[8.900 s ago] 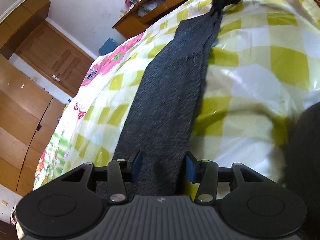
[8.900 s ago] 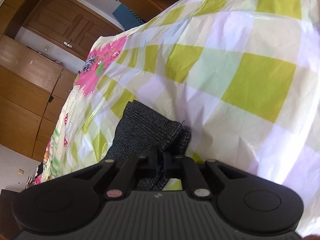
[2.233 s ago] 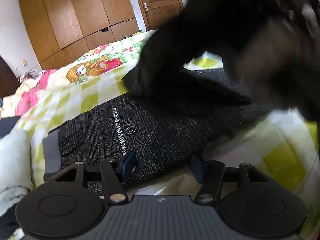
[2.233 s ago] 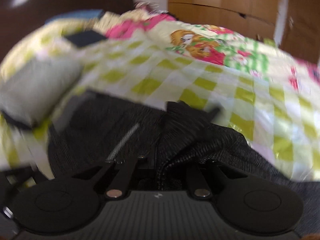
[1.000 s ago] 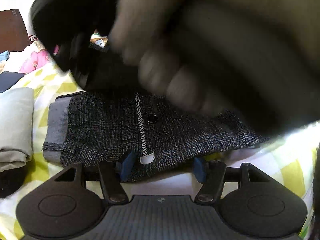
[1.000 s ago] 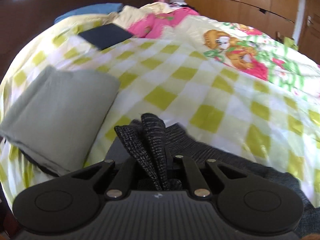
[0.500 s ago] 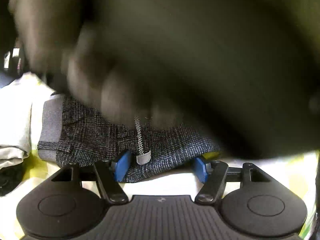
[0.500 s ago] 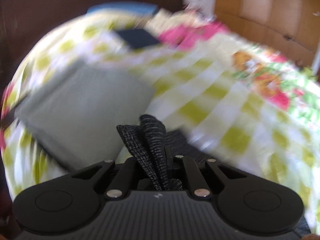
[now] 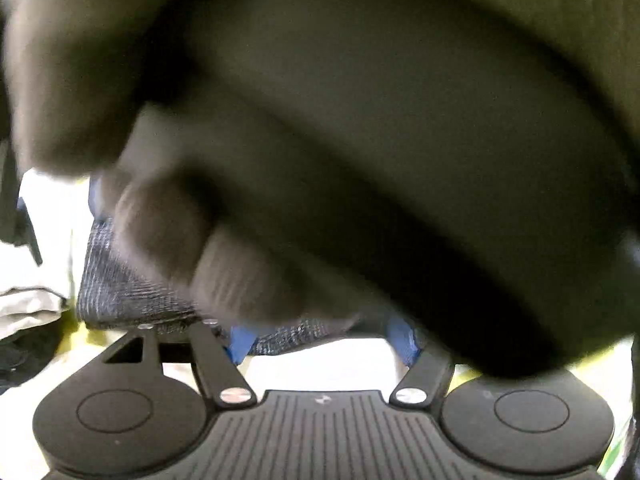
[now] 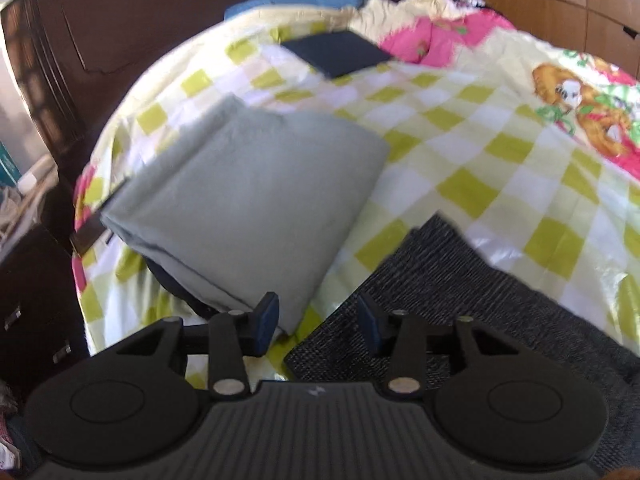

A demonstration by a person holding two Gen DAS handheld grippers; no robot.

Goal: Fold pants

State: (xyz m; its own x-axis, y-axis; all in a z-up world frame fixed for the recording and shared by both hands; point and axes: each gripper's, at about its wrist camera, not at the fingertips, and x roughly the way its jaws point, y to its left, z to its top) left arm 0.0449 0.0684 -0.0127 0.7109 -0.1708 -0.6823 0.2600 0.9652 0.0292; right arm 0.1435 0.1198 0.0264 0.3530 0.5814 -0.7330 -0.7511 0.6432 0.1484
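The dark grey checked pants (image 10: 460, 284) lie folded on the checkered bed sheet (image 10: 500, 152), at the lower right of the right wrist view. My right gripper (image 10: 318, 322) is open and empty, just above the pants' near left corner. In the left wrist view a blurred hand and the other gripper fill most of the frame and hide the pants except for a strip (image 9: 120, 292) at lower left. My left gripper (image 9: 322, 340) is open, with the pants' near edge between its blue pads.
A folded pale grey garment (image 10: 248, 200) lies on the bed left of the pants, over something dark. A dark folded item (image 10: 336, 52) lies farther back. A dark wooden headboard (image 10: 100, 32) and a nightstand stand at left; wooden wardrobes are at the far right.
My right gripper has opened and let go of the pant legs, which now lie on the pants. The hand has come closer across the left wrist view.
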